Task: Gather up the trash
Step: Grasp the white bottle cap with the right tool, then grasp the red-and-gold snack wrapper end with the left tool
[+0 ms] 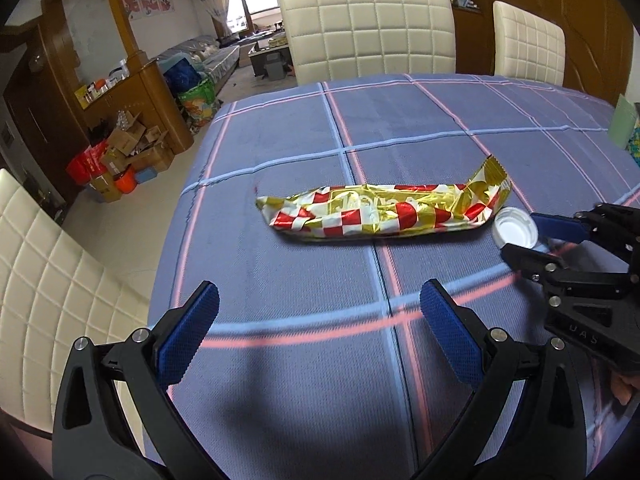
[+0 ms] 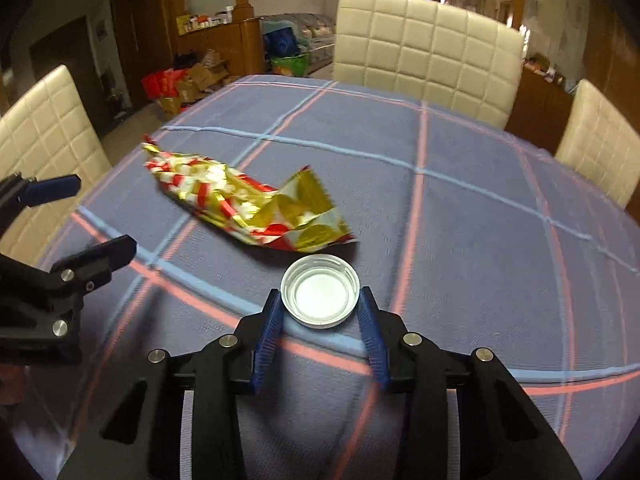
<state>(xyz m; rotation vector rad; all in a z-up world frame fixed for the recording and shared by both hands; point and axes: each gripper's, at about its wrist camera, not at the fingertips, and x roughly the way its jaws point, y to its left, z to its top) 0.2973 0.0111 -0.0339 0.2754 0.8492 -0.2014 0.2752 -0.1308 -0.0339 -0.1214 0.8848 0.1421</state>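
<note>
Cap (image 2: 320,295), white, rim up: sits between right gripper (image 2: 320,312) pads, seemingly pinched. Wrapper (image 1: 384,210): long axis crosswise ahead of left gripper (image 1: 320,320), jaws spread.

Cream quilted chairs (image 1: 368,28), plaid tablecloth (image 1: 420,128)

A crumpled wrapper (image 1: 384,212) (red, white, gold) is seen on the checked tablecloth (image 1: 400,128). A white cap (image 1: 516,227) is flanked by the right gripper (image 1: 520,236).
</note>
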